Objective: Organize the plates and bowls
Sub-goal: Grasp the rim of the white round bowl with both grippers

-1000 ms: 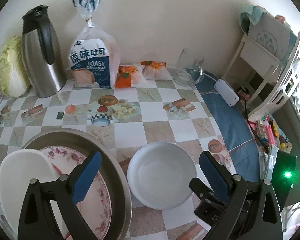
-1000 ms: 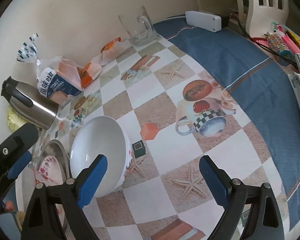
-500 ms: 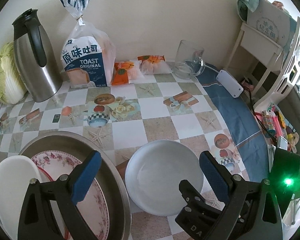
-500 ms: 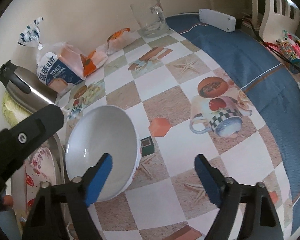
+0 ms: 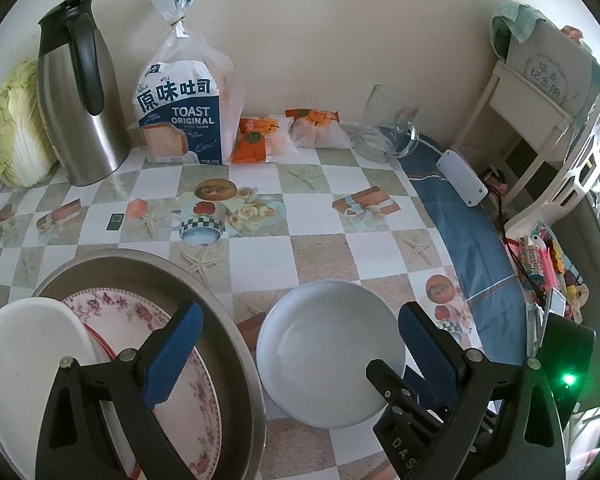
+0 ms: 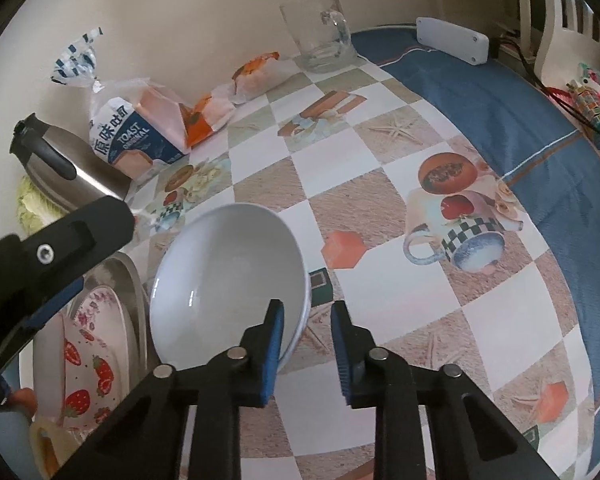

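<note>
checkered tablecloth point(image 5: 320, 252) covers the table. at 8 o'clock a round metal basin point(image 5: 236, 344) holds a floral plate point(image 5: 188, 400); the left gripper point(image 5: 296, 340) gapes wide above. at centre, the right gripper point(image 6: 306, 334), jaws just closing, pinches the white ceramic bowl point(image 6: 224, 280) by its rim.

A plain cream wall point(image 5: 340, 32) runs behind the table point(image 5: 320, 248), which carries a checkered printed cloth with a blue border along its right side. To the far right stands a white shelf unit point(image 5: 532, 108), with a white slatted chair back point(image 5: 580, 168) nearer. Lighting is soft and even.
</note>
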`<state>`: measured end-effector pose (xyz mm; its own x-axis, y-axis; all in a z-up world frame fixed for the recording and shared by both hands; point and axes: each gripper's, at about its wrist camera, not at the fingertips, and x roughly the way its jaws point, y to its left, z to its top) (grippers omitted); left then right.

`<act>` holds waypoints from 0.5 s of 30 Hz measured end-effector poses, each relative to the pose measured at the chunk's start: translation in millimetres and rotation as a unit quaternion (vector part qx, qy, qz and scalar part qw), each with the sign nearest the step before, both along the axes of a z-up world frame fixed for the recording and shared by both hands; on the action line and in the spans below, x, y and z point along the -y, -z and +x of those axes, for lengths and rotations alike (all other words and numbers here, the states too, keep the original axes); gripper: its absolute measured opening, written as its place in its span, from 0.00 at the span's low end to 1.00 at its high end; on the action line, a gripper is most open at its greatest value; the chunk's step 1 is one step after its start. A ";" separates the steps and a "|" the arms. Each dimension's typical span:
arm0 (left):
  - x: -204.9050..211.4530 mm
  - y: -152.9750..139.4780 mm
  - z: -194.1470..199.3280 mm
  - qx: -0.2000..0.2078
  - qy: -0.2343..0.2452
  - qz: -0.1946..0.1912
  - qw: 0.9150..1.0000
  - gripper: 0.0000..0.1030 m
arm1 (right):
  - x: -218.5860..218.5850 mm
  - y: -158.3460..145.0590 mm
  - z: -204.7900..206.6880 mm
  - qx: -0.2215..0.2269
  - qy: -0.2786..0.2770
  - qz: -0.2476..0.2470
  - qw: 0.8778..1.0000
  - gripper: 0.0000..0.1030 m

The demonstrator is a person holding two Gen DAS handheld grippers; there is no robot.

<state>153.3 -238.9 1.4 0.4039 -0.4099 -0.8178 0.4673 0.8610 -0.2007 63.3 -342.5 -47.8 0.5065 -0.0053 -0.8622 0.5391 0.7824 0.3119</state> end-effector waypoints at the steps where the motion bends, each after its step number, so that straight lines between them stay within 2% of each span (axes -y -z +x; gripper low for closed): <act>1: 0.3 0.1 -0.2 0.000 0.001 0.000 1.000 0.96 | 0.1 0.1 0.1 0.001 -0.001 0.001 1.000 0.21; 7: 0.1 -0.6 -0.7 0.000 0.002 -0.001 1.000 0.95 | 7.6 -1.4 -5.0 0.006 0.009 0.001 1.000 0.15; 12: 2.4 -0.3 -3.0 0.005 0.007 0.006 1.000 0.94 | 19.2 -1.2 -12.0 0.009 0.027 0.005 1.000 0.15; 15: 6.0 -0.5 -5.7 0.011 0.016 0.012 1.000 0.86 | 25.0 -1.1 -15.6 0.010 0.034 0.007 0.999 0.15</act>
